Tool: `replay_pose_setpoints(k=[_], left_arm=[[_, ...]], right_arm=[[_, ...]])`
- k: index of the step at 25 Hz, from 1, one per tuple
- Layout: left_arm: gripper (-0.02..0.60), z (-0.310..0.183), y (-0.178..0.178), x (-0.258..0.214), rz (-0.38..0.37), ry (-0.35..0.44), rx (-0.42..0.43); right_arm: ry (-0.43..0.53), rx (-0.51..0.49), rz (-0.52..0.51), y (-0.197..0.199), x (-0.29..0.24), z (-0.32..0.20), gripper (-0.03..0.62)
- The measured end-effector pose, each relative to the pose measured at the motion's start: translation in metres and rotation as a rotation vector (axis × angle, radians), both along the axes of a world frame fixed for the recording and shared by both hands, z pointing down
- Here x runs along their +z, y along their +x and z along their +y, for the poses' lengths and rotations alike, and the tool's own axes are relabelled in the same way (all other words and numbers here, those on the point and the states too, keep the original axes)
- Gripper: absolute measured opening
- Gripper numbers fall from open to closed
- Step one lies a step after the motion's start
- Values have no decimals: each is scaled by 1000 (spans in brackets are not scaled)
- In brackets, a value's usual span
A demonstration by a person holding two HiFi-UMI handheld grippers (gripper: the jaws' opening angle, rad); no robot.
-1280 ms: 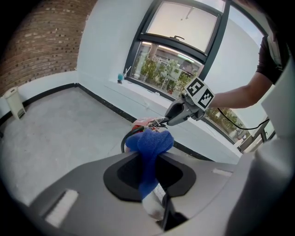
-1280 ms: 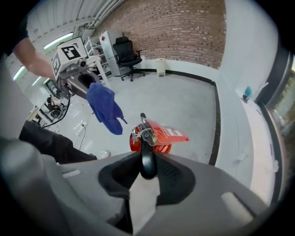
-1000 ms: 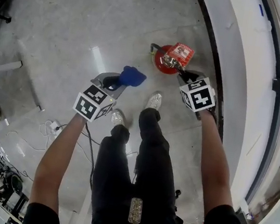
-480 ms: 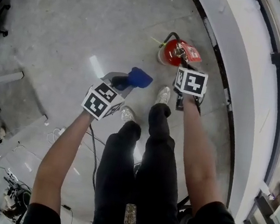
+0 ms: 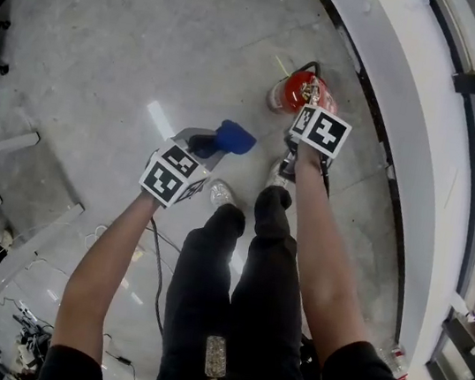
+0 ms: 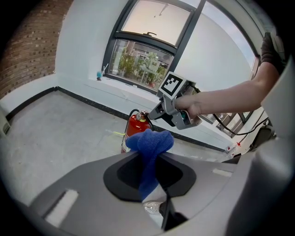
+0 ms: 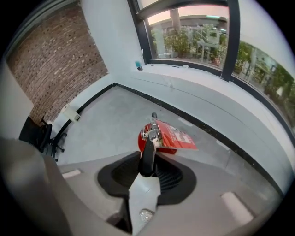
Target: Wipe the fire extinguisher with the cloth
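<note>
The fire extinguisher (image 5: 291, 91) stands up straight on the grey floor (image 5: 154, 37), close to the black strip at the foot of the white wall (image 5: 391, 66). Its long side runs up and down, with the bottom on the floor and the top pointing up. It is red and round, like a fat bottle. On top it has a shiny metal part and a black handle (image 7: 147, 152). The handle sticks out to the side, toward the person. A thin black hose (image 6: 131, 112) curves up beside the top. A red tag (image 7: 177, 136) with white writing, too small to read, hangs from the top and lies out flat. The right gripper (image 7: 148, 161) reaches down to the top of the fire extinguisher. Its jaws have just been opening a little, and the black handle sits between them, touching both sides. The left gripper (image 6: 148, 159) is off to the side, away from the fire extinguisher. Its jaws are squeezed tight on a blue cloth (image 6: 150, 140), which bunches up above them.
</note>
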State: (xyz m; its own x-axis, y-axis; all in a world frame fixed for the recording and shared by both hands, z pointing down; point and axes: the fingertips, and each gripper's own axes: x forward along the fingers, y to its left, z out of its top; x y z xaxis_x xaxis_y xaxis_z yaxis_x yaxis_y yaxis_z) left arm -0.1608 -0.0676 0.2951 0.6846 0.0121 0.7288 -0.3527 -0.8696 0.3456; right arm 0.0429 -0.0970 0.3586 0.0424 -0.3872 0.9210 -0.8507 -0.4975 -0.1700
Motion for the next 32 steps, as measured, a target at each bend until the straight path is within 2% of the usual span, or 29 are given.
replay_pose_setpoints(k=[8,11,13,16,21,25,28,32], left_arm=[[60,5,10,8,-7,-12,11],[60,13,28,18,-15,-31,-3],[60,21,43,23,-25,-44,-11],[60,31,68,27,-28,-60,-50],[60,43,104,27,-32,-91,-209],[60,50,123,29,-34,-96,-331],[60,59,128,34,-25,-95,-397],[60,71,120,41,-5,-114,-448]], right_arm=[[129,-38,-127,-7,-10,12,132],[173,-122,-195,-4,-21,30,132],[207,-264,-202,-1,-31,42,132],[228,-569,-139,10,-43,49,132],[192,-900,-188,24,-40,41,123],[117,-1209,-196,12,-19,43,51],[29,-1313,-201,4,9,46,22],[-23,-1320,-170,-8,36,39,8]])
